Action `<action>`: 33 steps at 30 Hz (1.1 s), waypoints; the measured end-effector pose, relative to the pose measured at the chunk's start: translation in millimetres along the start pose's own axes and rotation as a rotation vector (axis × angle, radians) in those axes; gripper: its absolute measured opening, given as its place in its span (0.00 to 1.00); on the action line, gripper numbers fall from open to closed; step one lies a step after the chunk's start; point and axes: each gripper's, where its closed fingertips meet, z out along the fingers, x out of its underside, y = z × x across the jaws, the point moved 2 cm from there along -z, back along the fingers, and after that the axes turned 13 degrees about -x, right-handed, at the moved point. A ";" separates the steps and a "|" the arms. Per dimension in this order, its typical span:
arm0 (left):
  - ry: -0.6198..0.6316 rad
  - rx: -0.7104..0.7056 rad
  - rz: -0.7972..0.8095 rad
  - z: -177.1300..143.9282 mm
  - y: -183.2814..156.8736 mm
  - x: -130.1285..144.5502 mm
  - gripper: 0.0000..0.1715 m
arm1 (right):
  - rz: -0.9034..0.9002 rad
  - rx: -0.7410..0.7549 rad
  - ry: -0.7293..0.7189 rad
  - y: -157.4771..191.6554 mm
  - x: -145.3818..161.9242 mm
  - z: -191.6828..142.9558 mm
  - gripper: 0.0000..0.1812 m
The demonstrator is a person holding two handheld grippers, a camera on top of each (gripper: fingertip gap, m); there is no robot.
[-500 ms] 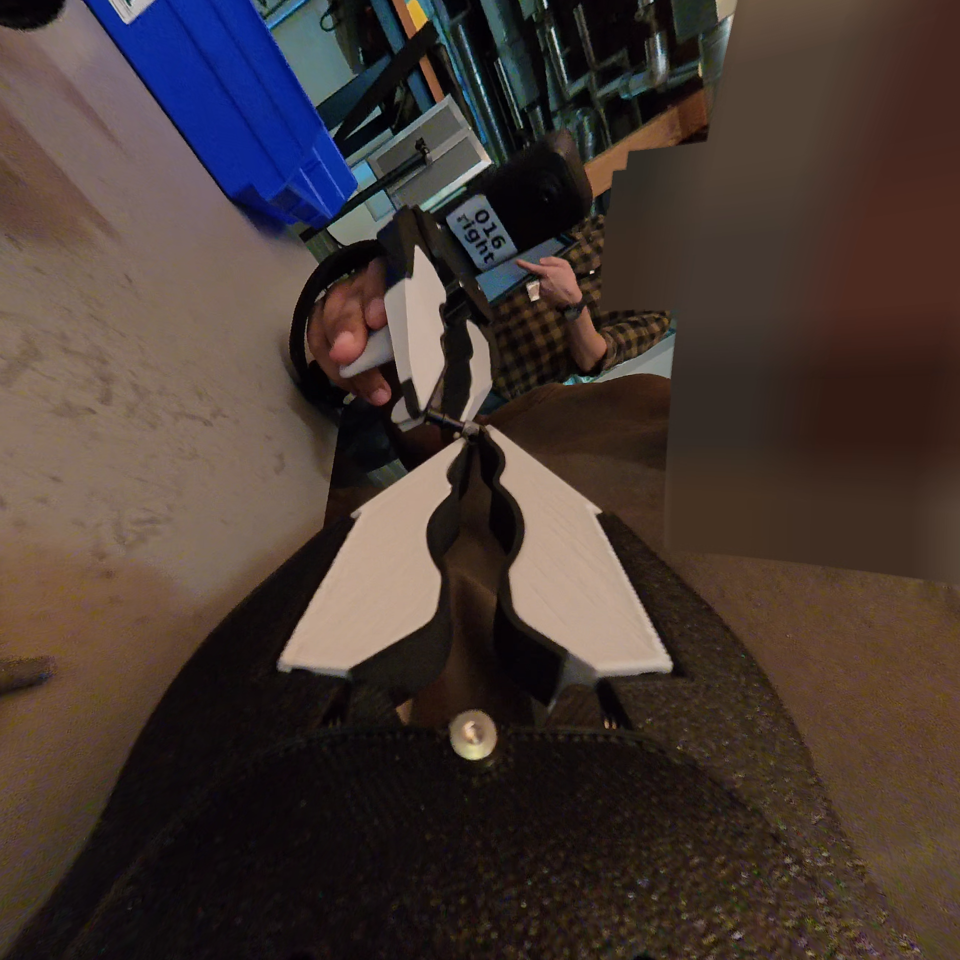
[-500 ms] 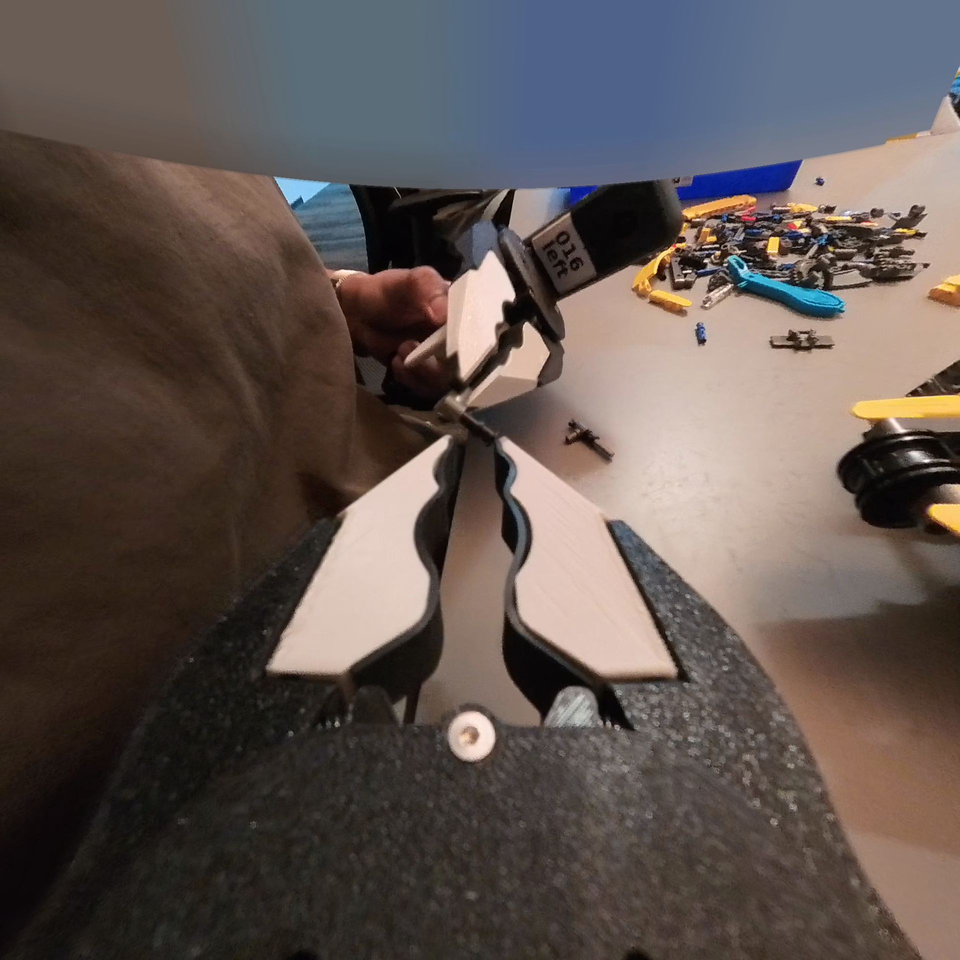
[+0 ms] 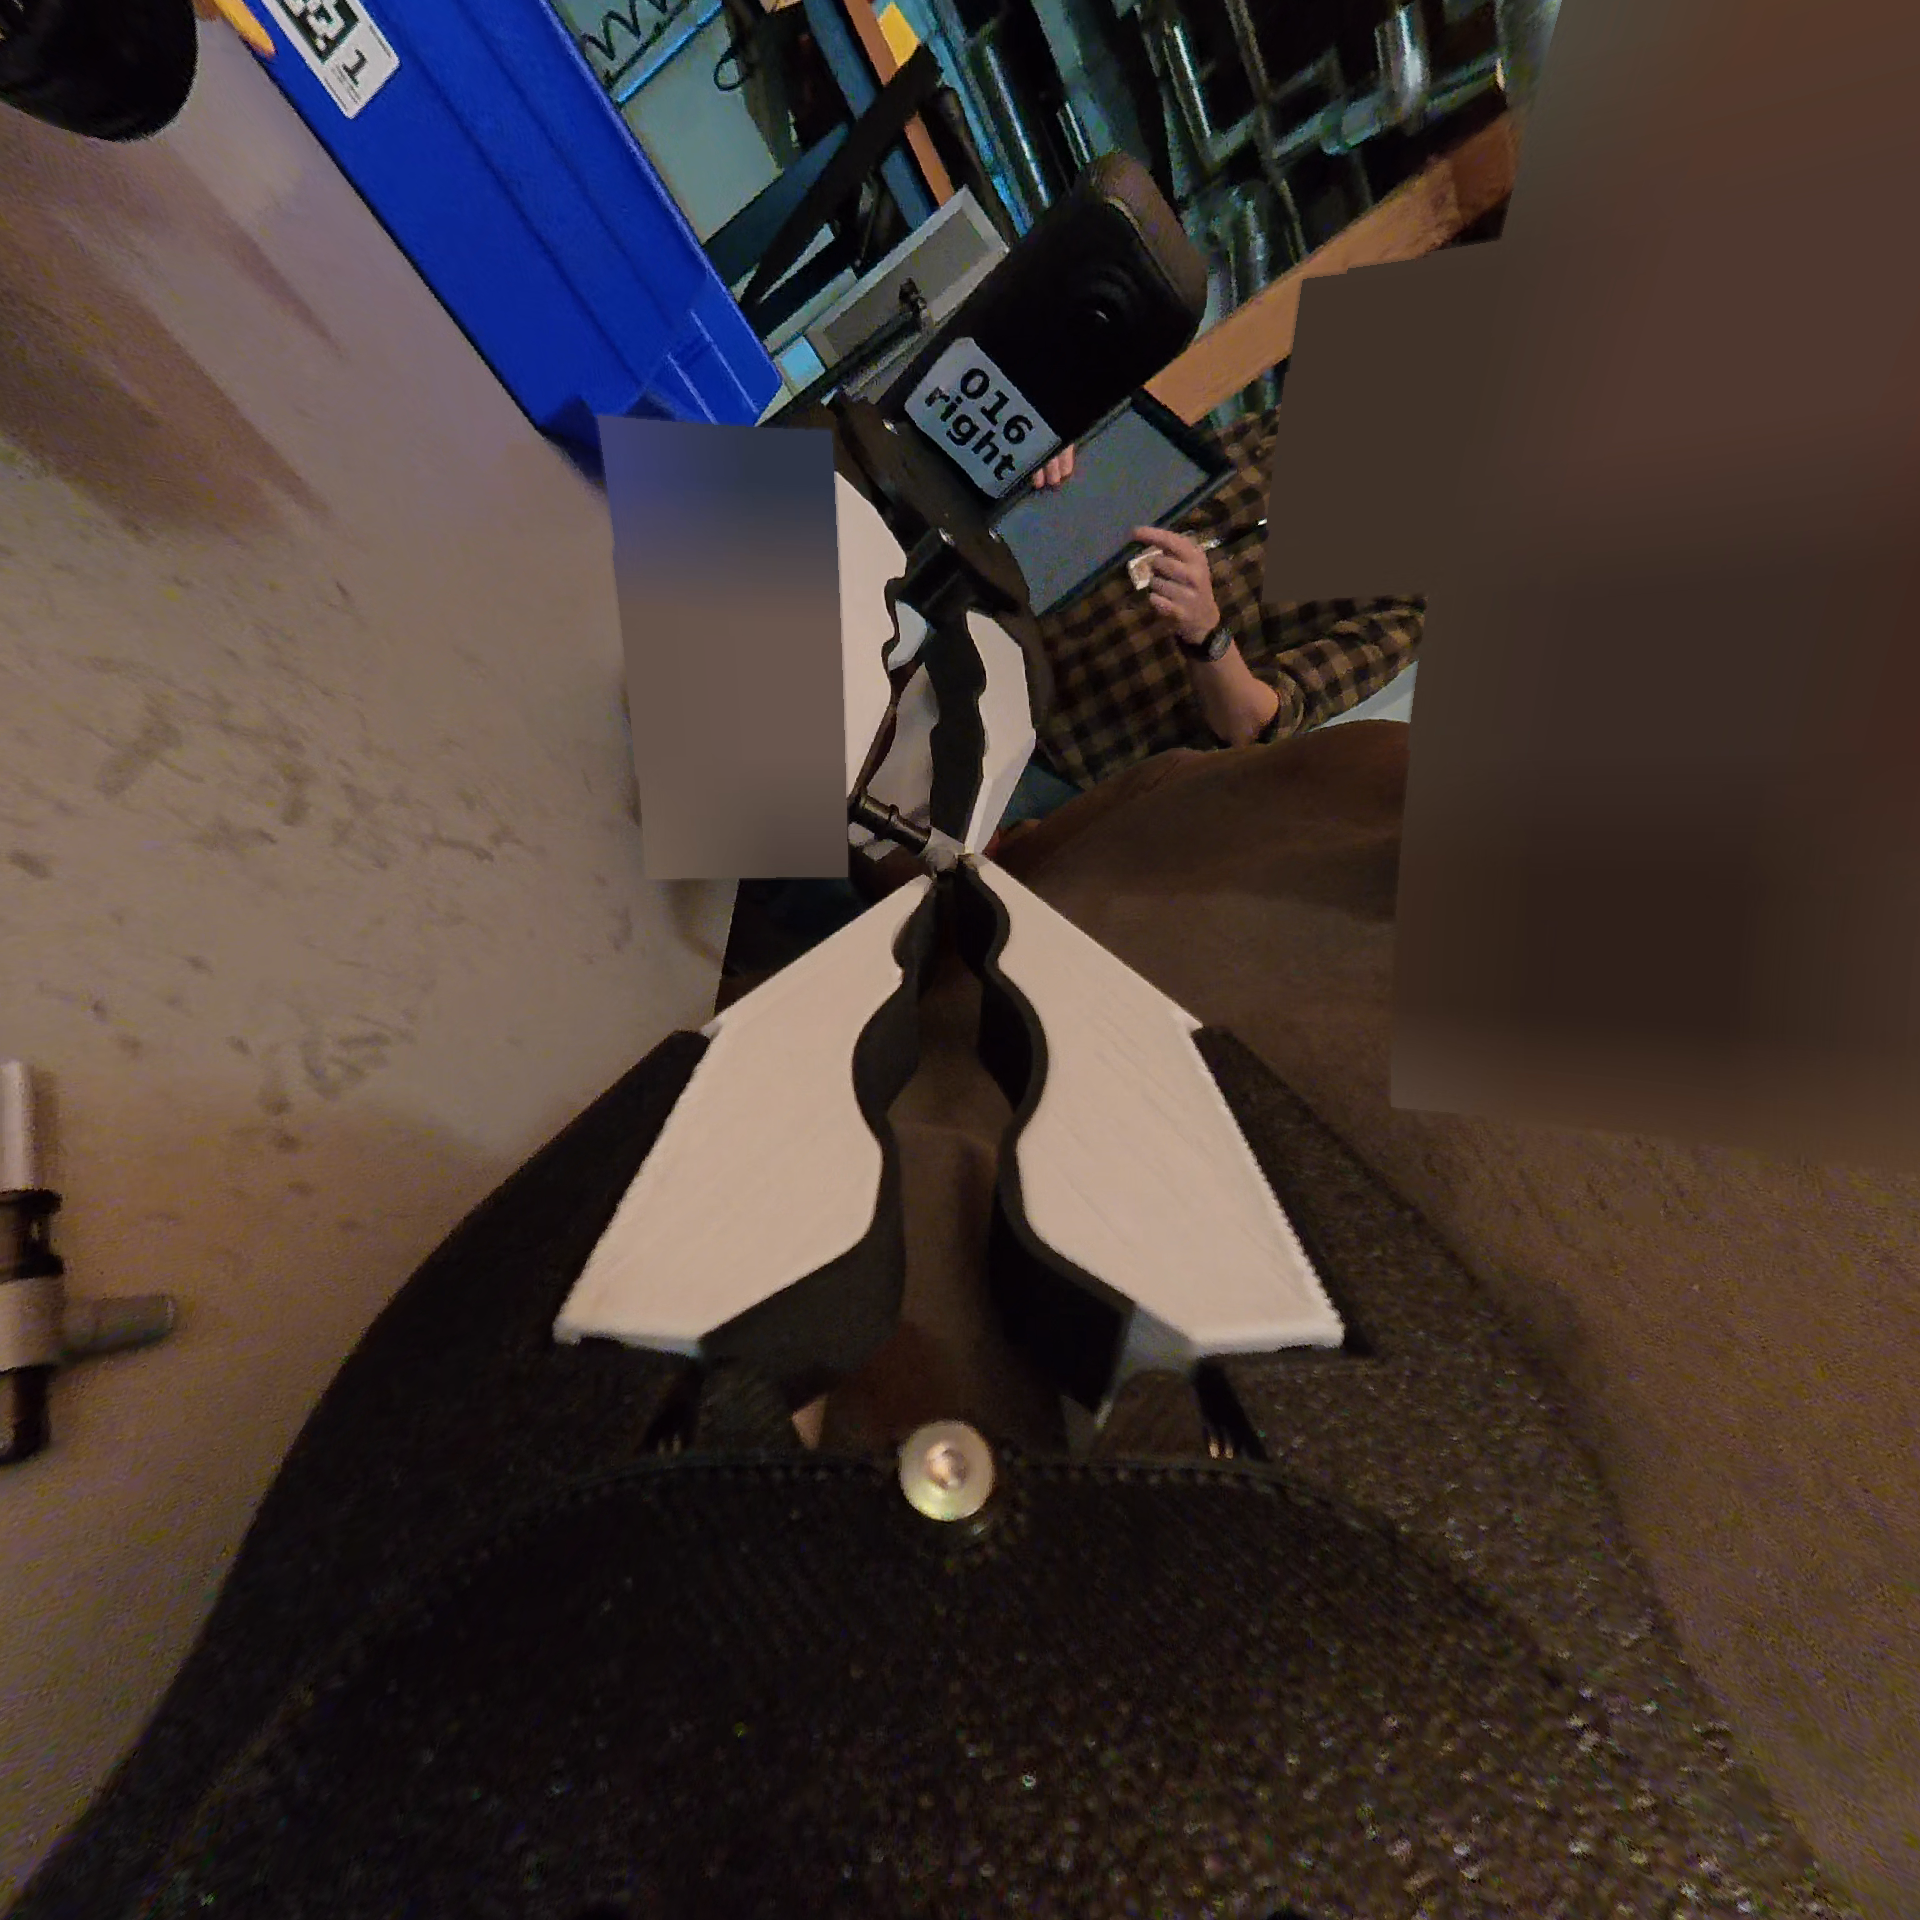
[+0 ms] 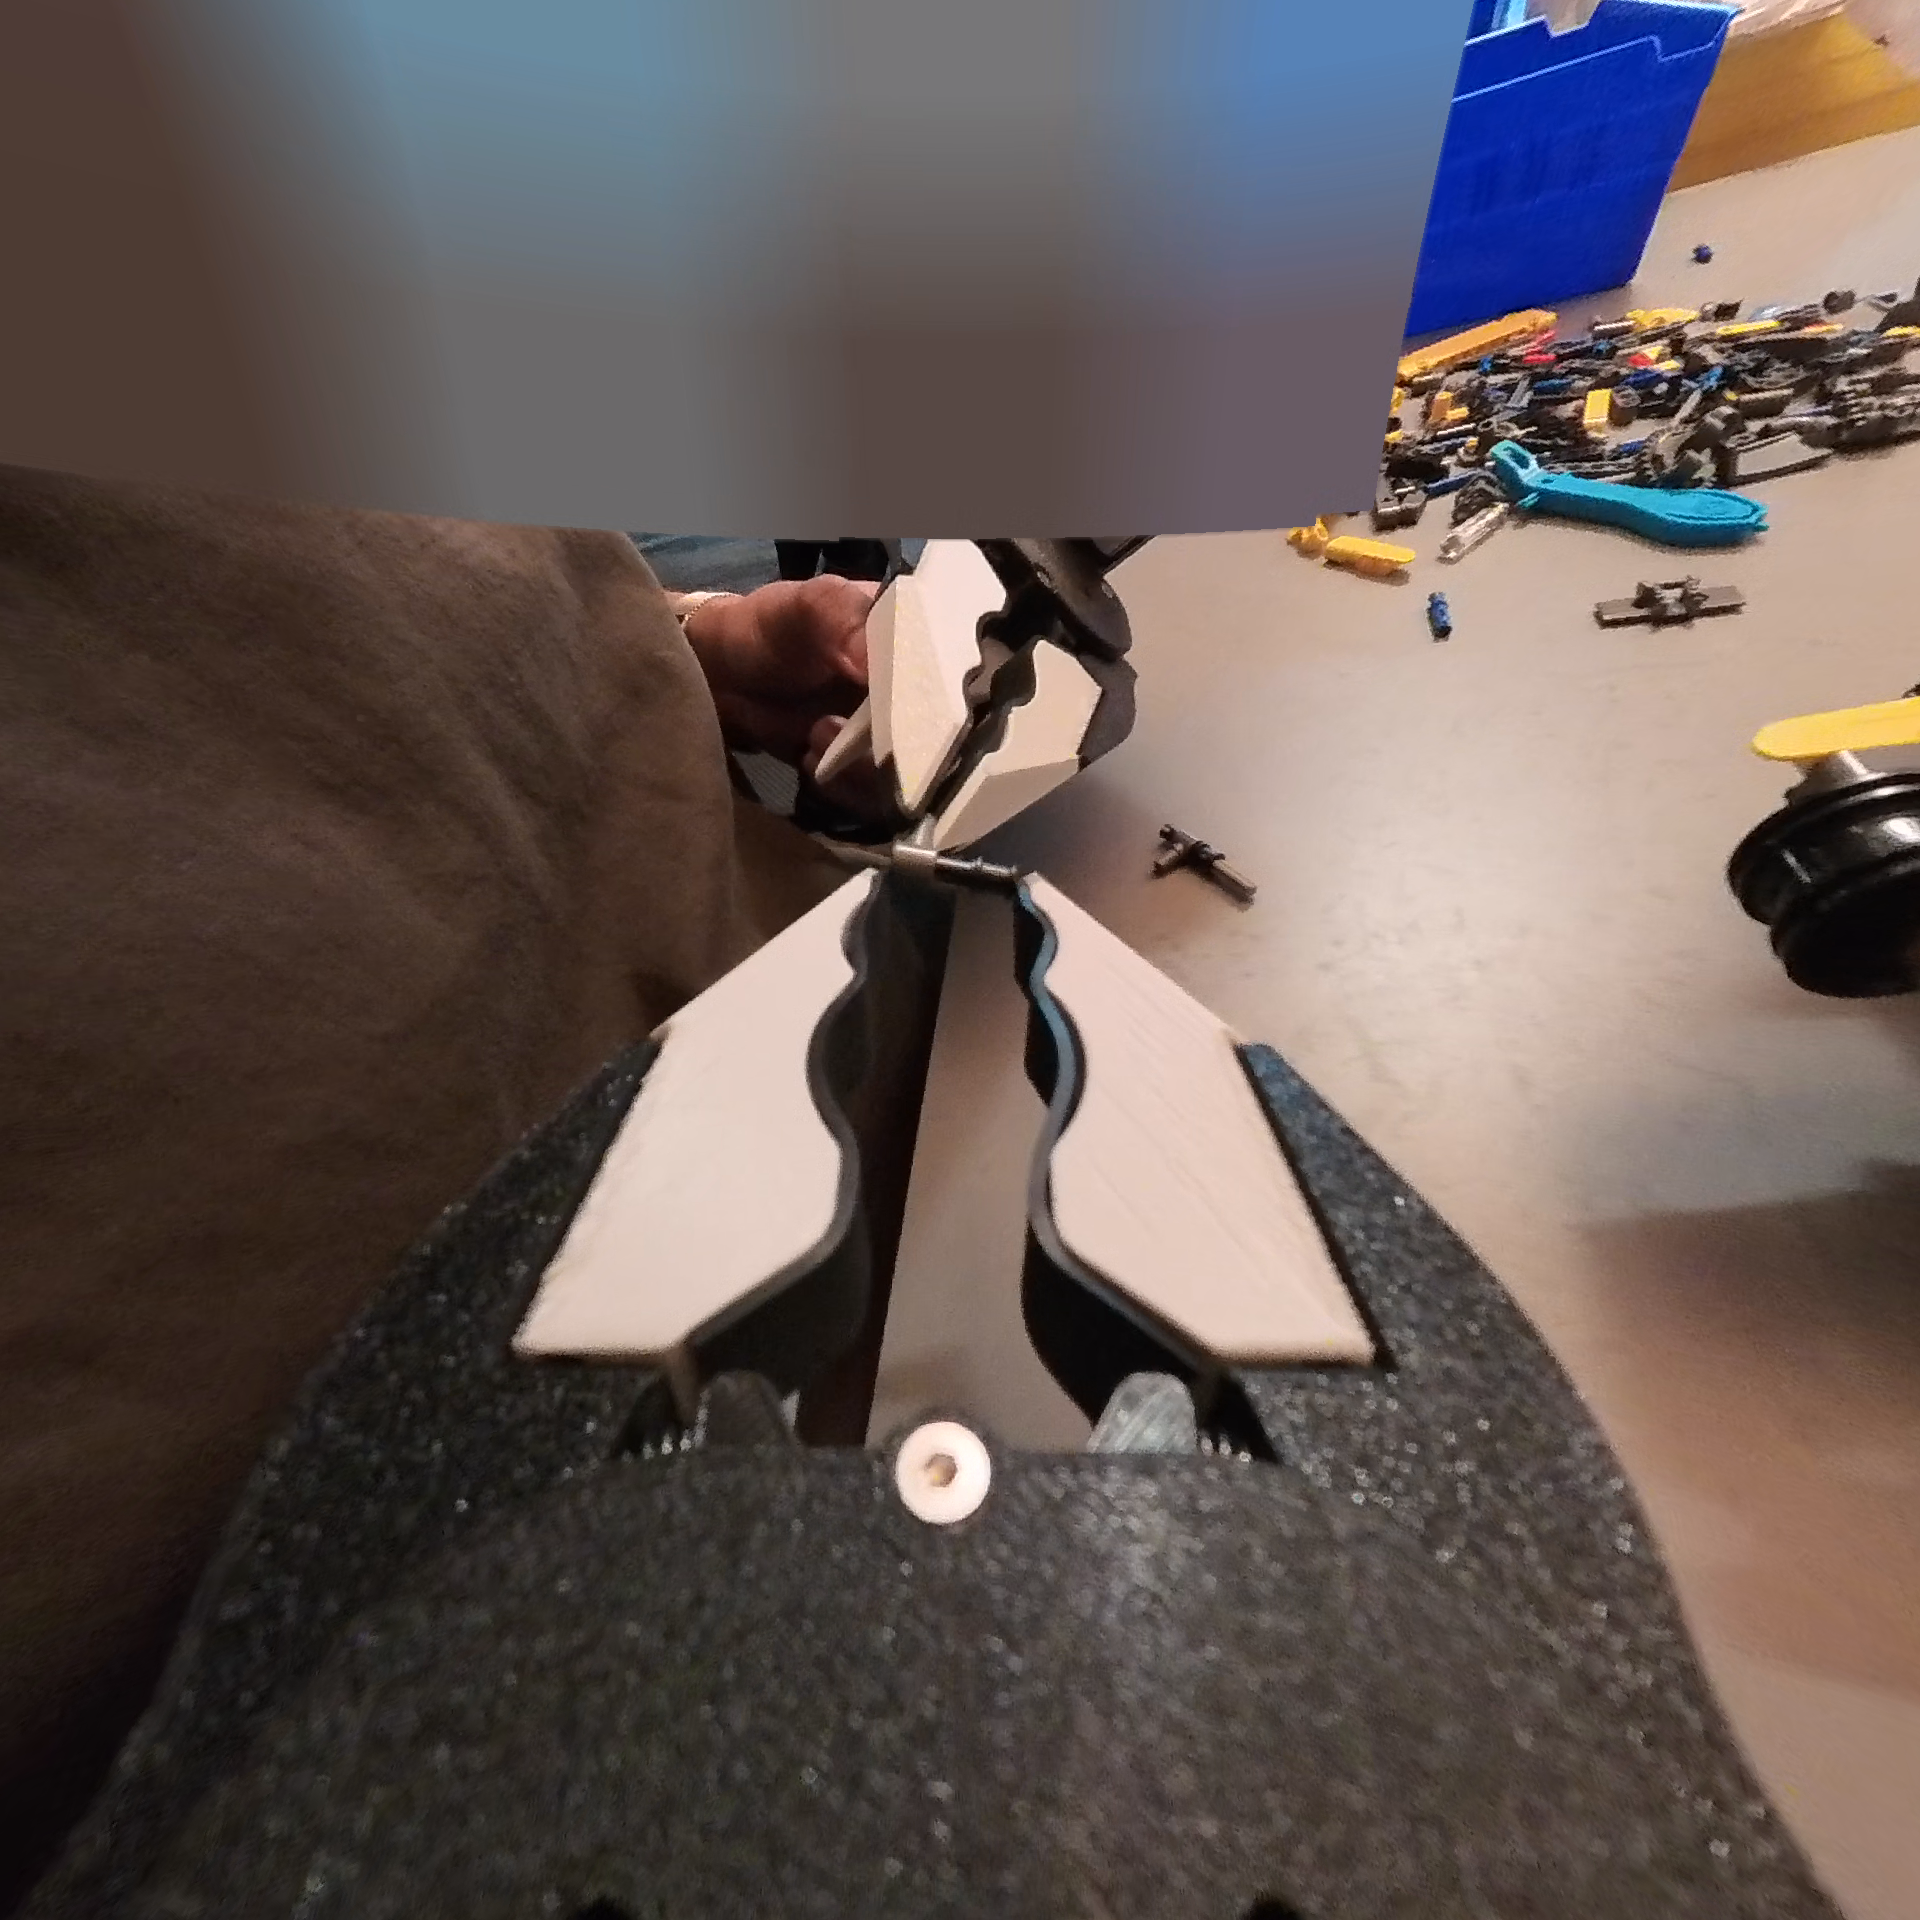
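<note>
The left tongs (image 3: 951, 868) and the right tongs (image 4: 948, 883) are set tip to tip above the near edge of the tabletop (image 4: 1403, 935), with a small pin assembly (image 4: 940, 860) held between them. In the right wrist view, a loose pin (image 4: 1205, 858) is seen on the tabletop just right of the tips. Farther back on the right, a pile of small parts (image 4: 1683, 405) is spread before a bin (image 4: 1558, 156), and a flat tool (image 4: 1631, 507) lies at its near edge. A wheel (image 4: 1839, 894) is placed at the far right. In the left wrist view, an axle piece (image 3: 31, 1278) lies at the left edge.
</note>
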 end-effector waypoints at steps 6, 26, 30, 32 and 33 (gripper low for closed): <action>-0.012 0.003 -0.015 1.0 3.1 0.7 0.00 | 0.004 0.007 0.010 -1.5 2.0 -0.2 0.12; -0.005 -0.079 -0.003 1.1 14.7 4.1 0.00 | 0.005 0.061 0.095 -7.7 12.5 3.6 0.11; -0.005 -0.096 -0.012 1.4 17.5 4.5 0.00 | -0.009 0.082 0.114 -9.2 14.4 3.7 0.12; -0.003 -0.118 -0.018 2.3 20.1 4.9 0.00 | -0.014 0.095 0.133 -10.6 16.5 3.3 0.12; -0.002 -0.126 -0.020 2.6 21.0 5.3 0.00 | -0.016 0.099 0.140 -11.0 17.5 3.3 0.12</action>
